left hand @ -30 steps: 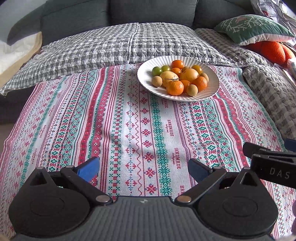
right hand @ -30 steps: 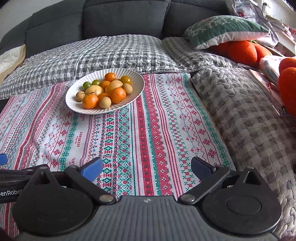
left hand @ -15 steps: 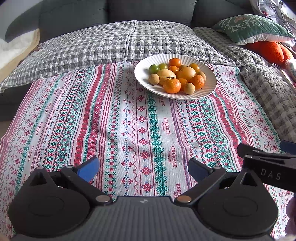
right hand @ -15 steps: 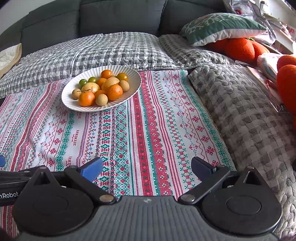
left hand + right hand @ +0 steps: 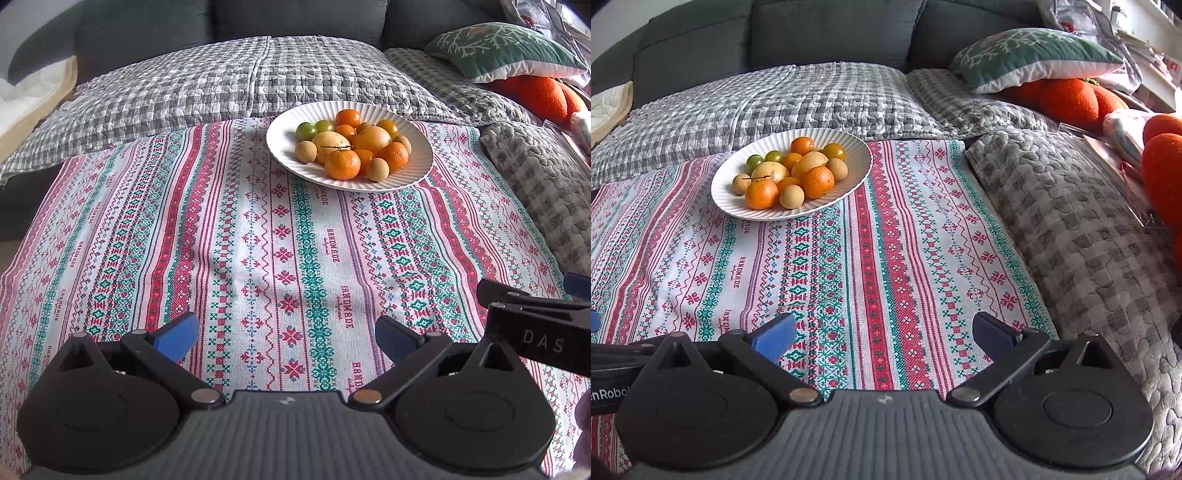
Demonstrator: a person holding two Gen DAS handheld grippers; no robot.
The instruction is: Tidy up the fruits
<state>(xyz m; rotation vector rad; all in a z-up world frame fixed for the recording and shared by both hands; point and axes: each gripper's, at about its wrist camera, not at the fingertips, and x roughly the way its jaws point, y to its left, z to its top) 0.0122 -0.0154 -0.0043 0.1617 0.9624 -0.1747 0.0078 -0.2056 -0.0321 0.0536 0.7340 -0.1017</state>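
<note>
A white ribbed plate (image 5: 280,147) (image 5: 857,162) sits at the far end of a patterned cloth (image 5: 258,258) (image 5: 886,258). It holds several fruits: oranges (image 5: 342,164) (image 5: 761,194), green ones (image 5: 306,130) (image 5: 754,161), yellow ones (image 5: 331,142) and small tan ones (image 5: 306,151) (image 5: 792,196). My left gripper (image 5: 286,336) is open and empty, well short of the plate. My right gripper (image 5: 884,334) is open and empty, near and right of the plate. Its side shows in the left wrist view at the right edge.
Grey checked quilts (image 5: 221,85) (image 5: 1071,229) lie behind and right of the cloth, against a dark sofa (image 5: 831,33). A green cushion (image 5: 1030,55) and orange plush balls (image 5: 1071,99) sit at the right.
Both grippers have drawn slightly back and shifted, so the plate sits a little higher and further left in each view. Both grippers stay open and empty.
</note>
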